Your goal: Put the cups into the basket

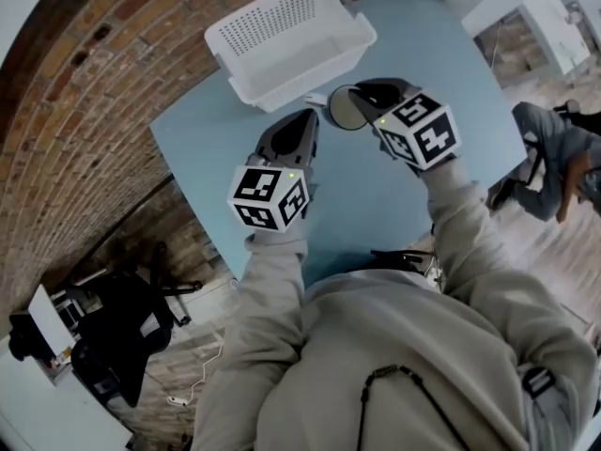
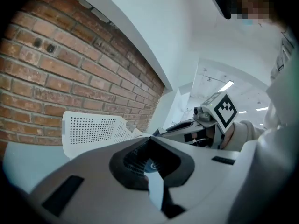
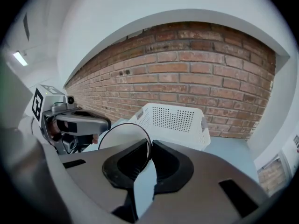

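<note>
Spreading below everything, the blue table [image 1: 376, 195] carries the white basket [image 1: 286, 36] at its far edge. The left gripper [image 1: 302, 125] hangs just short of it, jaws pressed together on nothing. The right gripper [image 3: 150, 146] pinches the clear cup [image 3: 122, 136] by its rim, the thin wall between both fingers [image 3: 170, 164], just beside the basket's near wall.

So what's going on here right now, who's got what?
A person holds a gripper in each hand over the light blue table. The right gripper has its jaws pinched on the rim of a clear cup, just short of the white basket. No cup shows inside the basket in the head view. The left gripper sits beside the right one, its jaws seemingly together with nothing clearly between them.
</note>
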The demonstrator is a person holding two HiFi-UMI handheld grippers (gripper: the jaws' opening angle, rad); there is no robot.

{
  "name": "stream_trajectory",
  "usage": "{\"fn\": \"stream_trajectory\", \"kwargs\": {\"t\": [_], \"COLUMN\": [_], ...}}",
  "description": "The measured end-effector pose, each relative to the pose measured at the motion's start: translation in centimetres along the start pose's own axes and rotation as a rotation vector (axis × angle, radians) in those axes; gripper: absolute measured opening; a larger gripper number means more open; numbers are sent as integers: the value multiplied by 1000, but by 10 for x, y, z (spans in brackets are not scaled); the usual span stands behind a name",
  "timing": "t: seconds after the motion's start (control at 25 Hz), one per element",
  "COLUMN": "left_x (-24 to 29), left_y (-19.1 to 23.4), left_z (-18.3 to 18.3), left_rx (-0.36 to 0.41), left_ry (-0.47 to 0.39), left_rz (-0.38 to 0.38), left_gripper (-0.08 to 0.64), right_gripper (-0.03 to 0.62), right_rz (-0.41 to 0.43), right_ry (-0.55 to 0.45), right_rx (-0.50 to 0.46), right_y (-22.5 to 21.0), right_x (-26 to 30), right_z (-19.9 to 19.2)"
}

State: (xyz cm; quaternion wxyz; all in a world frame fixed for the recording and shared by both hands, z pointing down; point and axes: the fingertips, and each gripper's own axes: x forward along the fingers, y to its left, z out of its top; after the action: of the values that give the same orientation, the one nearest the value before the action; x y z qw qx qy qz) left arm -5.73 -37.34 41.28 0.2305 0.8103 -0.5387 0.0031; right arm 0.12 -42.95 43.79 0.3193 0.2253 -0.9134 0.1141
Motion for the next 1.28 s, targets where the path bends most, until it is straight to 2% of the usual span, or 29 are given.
{"fn": "stream_trajectory", "kwargs": {"t": [0.24, 0.48, 1.04, 1.28], "left_x": [-13, -17, -2, 18], "left_y": [-3, 14, 93, 133], "left_z": [10, 19, 48, 49], "left_rx": [1, -6, -32, -83], "left_ry": [-21, -36, -52, -54], "left_rz": [8, 33, 100, 99], "left_gripper": [-5, -5, -5, -5], "right_gripper": [46, 46, 46, 46], "right_rz": [-14, 3, 29, 32], "right_ry": [-29, -38, -35, -11], "right_rx": [-19, -42, -100, -122], "right_y": [6, 15, -3, -14], "right_x": [-13, -3, 66, 109], "right_z": [20, 36, 93, 109]}}
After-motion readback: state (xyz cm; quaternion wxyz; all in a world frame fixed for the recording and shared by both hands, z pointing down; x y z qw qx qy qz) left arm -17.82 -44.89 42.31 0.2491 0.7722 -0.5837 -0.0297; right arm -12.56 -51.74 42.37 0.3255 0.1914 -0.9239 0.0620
